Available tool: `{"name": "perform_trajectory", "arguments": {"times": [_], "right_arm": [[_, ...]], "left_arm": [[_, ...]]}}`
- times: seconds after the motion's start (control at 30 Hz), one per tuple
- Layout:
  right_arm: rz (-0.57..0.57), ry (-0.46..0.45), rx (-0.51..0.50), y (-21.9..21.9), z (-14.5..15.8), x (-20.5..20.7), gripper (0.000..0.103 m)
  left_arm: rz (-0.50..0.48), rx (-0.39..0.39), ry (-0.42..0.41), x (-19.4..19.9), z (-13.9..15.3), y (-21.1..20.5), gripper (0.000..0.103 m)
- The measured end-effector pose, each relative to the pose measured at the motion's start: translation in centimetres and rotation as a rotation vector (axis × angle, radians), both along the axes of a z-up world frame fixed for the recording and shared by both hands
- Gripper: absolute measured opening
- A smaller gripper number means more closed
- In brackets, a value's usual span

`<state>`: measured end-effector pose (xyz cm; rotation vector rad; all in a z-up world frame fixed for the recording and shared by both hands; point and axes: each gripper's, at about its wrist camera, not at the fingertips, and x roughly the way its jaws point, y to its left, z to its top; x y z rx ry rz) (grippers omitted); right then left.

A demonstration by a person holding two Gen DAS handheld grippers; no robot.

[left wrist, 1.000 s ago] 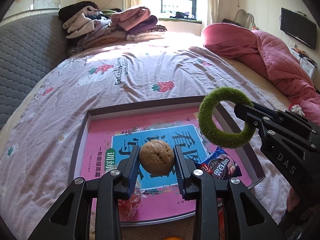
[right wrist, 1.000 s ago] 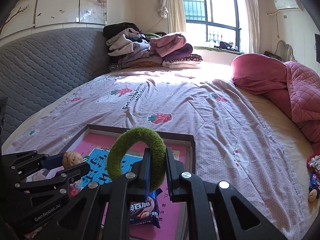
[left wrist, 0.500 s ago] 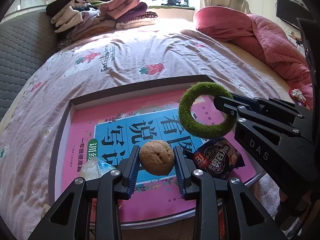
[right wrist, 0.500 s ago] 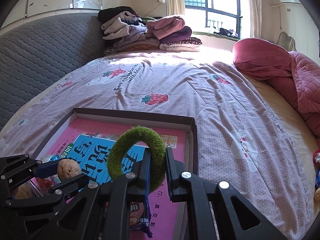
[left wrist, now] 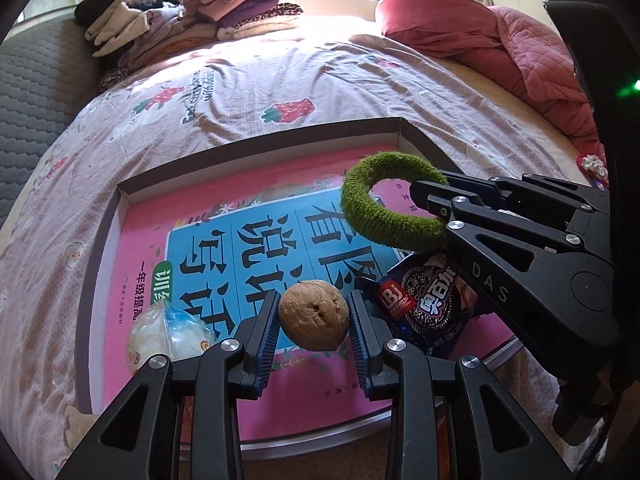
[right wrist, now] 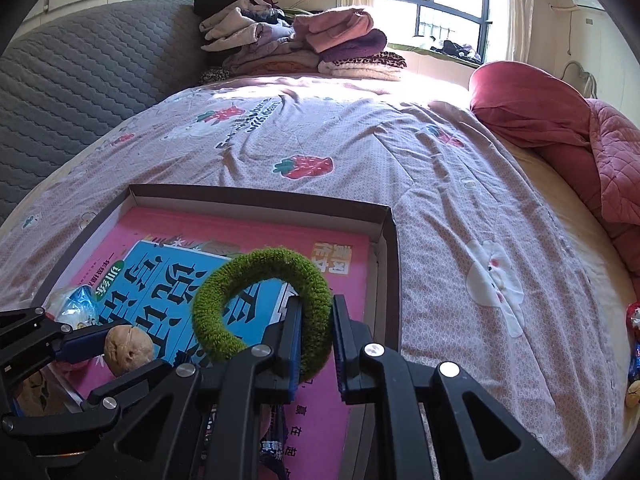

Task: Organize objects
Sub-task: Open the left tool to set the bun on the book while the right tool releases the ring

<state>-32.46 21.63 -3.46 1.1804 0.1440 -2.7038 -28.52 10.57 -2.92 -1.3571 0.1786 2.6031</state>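
Note:
A brown walnut (left wrist: 313, 315) is clamped between the blue pads of my left gripper (left wrist: 313, 326), just above the pink and blue book (left wrist: 224, 240) lying in the shallow cardboard box (left wrist: 256, 148). My right gripper (right wrist: 316, 334) is shut on a fuzzy green ring (right wrist: 262, 302), held upright over the book's right side. From the left wrist view that ring (left wrist: 386, 210) and the right gripper (left wrist: 430, 200) hang over a dark cookie packet (left wrist: 426, 302). The walnut (right wrist: 128, 350) and left gripper (right wrist: 86, 344) show at lower left in the right wrist view.
A clear plastic wrapped item (left wrist: 168, 334) lies in the box at the left. The box sits on a strawberry print bedspread (right wrist: 440, 184). Folded clothes (right wrist: 296, 44) are piled at the far end, a red quilt (right wrist: 560, 128) at right, small snacks (right wrist: 634, 344) near the bed's right edge.
Both grippers have sunk toward the box and tilted further down, each keeping its object. The ring and walnut now hang lower over the book; a plastic wrapped item has come into view.

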Motion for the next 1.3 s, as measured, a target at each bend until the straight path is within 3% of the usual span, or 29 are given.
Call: {"name": "perform_trajectory", "arguments": {"times": [0.27,0.7,0.77,1.1,1.23,1.3], "right_arm": [[-0.014,-0.009,-0.012,0.2,-0.4,-0.2,0.015],[-0.051,0.009,-0.031,0.7,0.1,-0.4,0.019],[-0.053,0.008,-0.04,0.8,0.2,-0.5,0.024],[-0.06,0.012,-0.08,1.1,1.1,-0.1,0.03],[-0.051,0.016,-0.089,0.9,1.7,0.2,0.032],[-0.054,0.025,-0.081,0.8,2.0,0.4,0.033]], "left_arm": [[-0.009,0.012,-0.044,-0.3,-0.9,0.1,0.034],[0.001,0.037,-0.046,-0.2,-0.4,-0.3,0.034],[0.005,0.044,-0.041,-0.1,-0.1,-0.5,0.038],[0.019,0.058,-0.03,0.4,0.6,-1.1,0.048],[0.024,0.068,-0.015,0.9,1.3,-1.1,0.063],[0.031,0.063,-0.004,1.1,1.7,-1.0,0.066]]}}
